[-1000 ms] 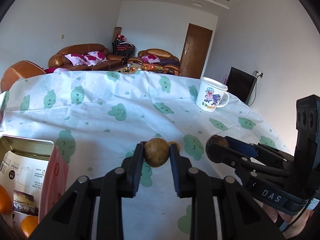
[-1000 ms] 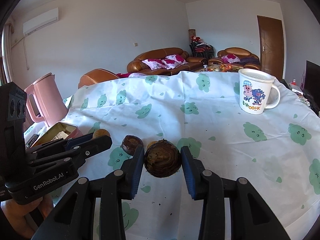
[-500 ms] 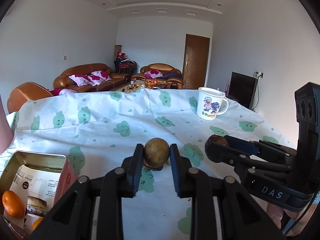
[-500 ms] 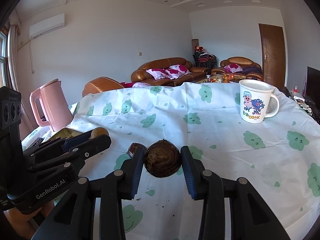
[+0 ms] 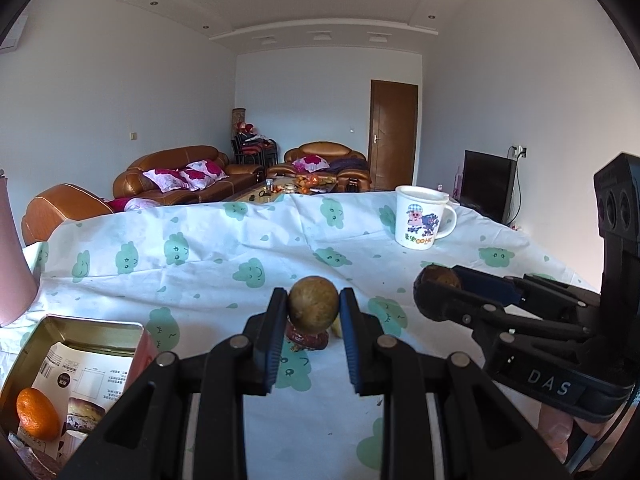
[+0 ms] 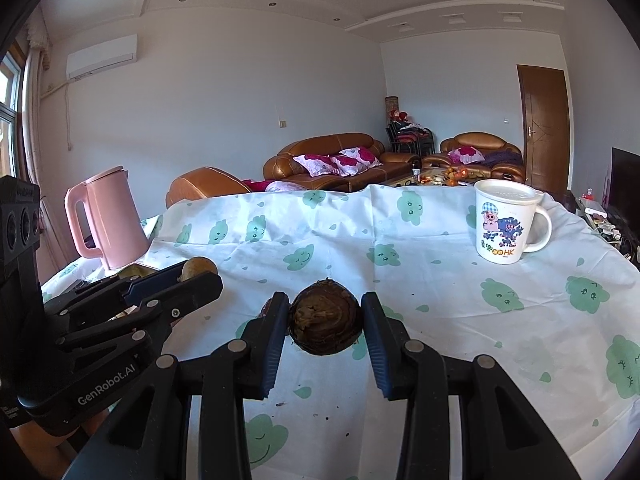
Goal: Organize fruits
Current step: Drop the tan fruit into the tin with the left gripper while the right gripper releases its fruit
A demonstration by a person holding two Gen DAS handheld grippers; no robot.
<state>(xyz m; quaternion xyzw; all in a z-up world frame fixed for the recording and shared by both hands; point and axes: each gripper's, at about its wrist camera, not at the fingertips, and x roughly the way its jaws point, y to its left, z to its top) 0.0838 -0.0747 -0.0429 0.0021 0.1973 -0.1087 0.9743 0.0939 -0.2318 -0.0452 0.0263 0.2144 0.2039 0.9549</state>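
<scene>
Left gripper [image 5: 313, 309]: we are clamping a tan round fruit [image 5: 313, 305], lifted clear above the tabletop [image 5: 224, 264].
Right gripper [image 6: 325, 319]: we are pinching a dark brown fruit [image 6: 325, 319] between both fingers, raised off the cloth.
Tin box [image 5: 92, 322]: it is sitting at our left with an orange [image 5: 37, 413] lying inside.
Mug [image 6: 506, 222]: it is standing far right, well apart from both fruits.
Pink kettle [image 6: 105, 218]: it is standing beyond the tin box.

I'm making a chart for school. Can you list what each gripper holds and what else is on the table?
left gripper: shut on round tan-green fruit
right gripper: shut on dark brown wrinkled fruit
open metal tin: holds an orange tangerine
white cartoon mug: upright on the cloud-print tablecloth
pink kettle: on the table's left edge
</scene>
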